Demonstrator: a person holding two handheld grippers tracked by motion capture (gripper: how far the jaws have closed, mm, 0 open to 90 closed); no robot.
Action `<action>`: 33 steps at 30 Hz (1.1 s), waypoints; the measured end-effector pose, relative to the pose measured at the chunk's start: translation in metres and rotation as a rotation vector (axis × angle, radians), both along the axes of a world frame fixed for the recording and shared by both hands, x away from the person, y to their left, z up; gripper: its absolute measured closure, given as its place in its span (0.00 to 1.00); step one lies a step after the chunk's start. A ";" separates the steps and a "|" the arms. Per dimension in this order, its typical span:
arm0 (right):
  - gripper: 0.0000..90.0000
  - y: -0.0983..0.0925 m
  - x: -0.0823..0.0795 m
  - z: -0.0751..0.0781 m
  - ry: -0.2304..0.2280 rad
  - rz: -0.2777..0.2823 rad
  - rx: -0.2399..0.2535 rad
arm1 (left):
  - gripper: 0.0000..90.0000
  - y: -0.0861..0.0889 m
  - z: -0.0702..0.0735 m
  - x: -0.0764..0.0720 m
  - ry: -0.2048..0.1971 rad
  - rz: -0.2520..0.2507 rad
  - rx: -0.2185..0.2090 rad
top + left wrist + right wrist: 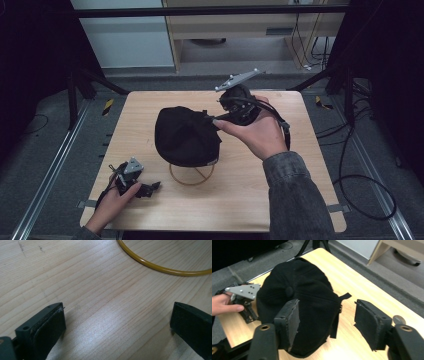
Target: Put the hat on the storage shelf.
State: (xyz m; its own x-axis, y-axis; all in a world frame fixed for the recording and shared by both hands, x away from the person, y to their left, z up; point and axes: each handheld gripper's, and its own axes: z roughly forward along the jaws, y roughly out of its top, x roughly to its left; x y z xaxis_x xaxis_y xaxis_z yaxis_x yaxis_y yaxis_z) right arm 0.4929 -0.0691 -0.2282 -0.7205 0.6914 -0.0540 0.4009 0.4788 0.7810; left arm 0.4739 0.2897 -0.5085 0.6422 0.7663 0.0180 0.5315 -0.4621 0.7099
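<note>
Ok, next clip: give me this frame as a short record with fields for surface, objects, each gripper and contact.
surface: wooden table
objects: black cap on a yellow wire stand, mid-table
left gripper: open, low at the table's near left corner, jaws around bare wood, aimed toward the stand's ring
right gripper: open, held above the table to the right of the cap, jaws pointing at it
contact: neither gripper holds anything; whether the right gripper's jaws touch the cap cannot be told
</note>
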 end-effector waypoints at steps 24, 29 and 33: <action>0.11 -0.047 -0.015 -0.007 -0.051 -0.137 0.046 | 0.00 0.000 0.000 0.000 0.001 -0.002 0.002; 0.09 -0.055 -0.018 -0.010 -0.058 -0.152 0.042 | 0.00 0.000 0.000 0.000 0.001 -0.002 0.002; 0.09 -0.060 -0.020 -0.015 -0.056 -0.162 0.039 | 0.00 0.000 0.000 0.000 0.001 -0.002 0.002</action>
State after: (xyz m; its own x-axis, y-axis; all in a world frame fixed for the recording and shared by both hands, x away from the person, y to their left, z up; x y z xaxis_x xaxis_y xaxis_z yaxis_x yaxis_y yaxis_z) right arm 0.4730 -0.1292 -0.2433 -0.5959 0.8007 -0.0615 0.4259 0.3800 0.8211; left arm 0.4740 0.2898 -0.5084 0.6438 0.7649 0.0186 0.5312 -0.4643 0.7087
